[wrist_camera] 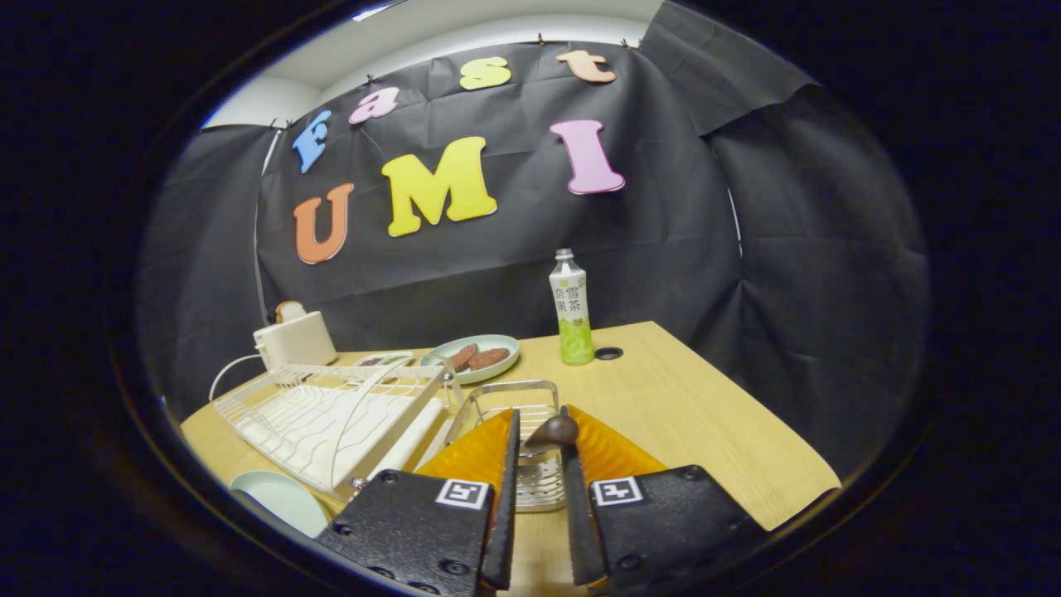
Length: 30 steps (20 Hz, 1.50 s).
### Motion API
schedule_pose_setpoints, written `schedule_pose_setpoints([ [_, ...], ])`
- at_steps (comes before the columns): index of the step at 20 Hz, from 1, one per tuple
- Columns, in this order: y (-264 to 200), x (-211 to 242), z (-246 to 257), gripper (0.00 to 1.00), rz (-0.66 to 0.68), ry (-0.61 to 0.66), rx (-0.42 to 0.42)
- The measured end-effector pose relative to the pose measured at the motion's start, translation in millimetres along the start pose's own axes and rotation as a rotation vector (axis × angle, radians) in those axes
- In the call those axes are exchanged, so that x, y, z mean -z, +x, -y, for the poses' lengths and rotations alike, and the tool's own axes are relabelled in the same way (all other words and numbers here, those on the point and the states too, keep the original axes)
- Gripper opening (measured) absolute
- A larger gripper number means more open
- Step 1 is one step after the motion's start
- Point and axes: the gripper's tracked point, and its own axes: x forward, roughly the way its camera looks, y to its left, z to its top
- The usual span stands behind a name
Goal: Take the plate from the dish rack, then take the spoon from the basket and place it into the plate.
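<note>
The wooden table holds a white dish rack, a wire basket, two plates, a toaster and a bottle.

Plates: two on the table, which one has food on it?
The far plate, beyond the dish rack near the bottle, holds brown pieces. The near plate by the rack's front corner is bare. The gripper has a spoon between its fingers.

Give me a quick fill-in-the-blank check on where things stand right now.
1. The spoon sits between the fingers of the hand-held gripper, just over the wire ____.
2. The pale plate lies on the table beside the white dish ____.
3. Far back, the green-bottomed bottle stands ____.

Missing words: basket; rack; upright
</note>
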Motion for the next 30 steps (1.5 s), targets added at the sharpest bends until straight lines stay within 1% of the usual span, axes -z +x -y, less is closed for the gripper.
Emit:
schedule_pose_setpoints([
  [2,-2.3,-4.8,-7.2,0.27,0.015,0.023,-0.039],
  [5,-3.7,-12.5,0.9,0.15,0.046,0.014,0.001],
  [10,-20.1,-44.1,-4.6,0.12,0.132,0.016,0.008],
  [12,-38.3,-65.5,-10.0,0.11,0.180,0.022,0.000],
  [14,-61.2,-93.0,-14.5,0.11,0.254,-0.006,0.002],
  [15,-74.9,-105.7,-21.4,0.11,0.280,-0.017,-0.013],
  [17,-103.3,-125.0,-48.9,0.11,0.303,-0.033,-0.085],
  [19,-123.8,-133.3,-80.1,0.11,0.284,-0.060,-0.171],
  [21,-132.9,-137.0,-115.1,0.11,0.236,-0.093,-0.258],
  [23,-146.2,-130.9,-155.3,0.11,0.180,-0.126,-0.369],
  [24,-148.0,-123.8,-170.7,0.11,0.150,-0.149,-0.413],
  [26,-148.7,-100.9,-196.1,0.11,0.072,-0.211,-0.469],
  [30,-147.9,-33.7,-231.8,0.11,-0.118,-0.326,-0.563],
])
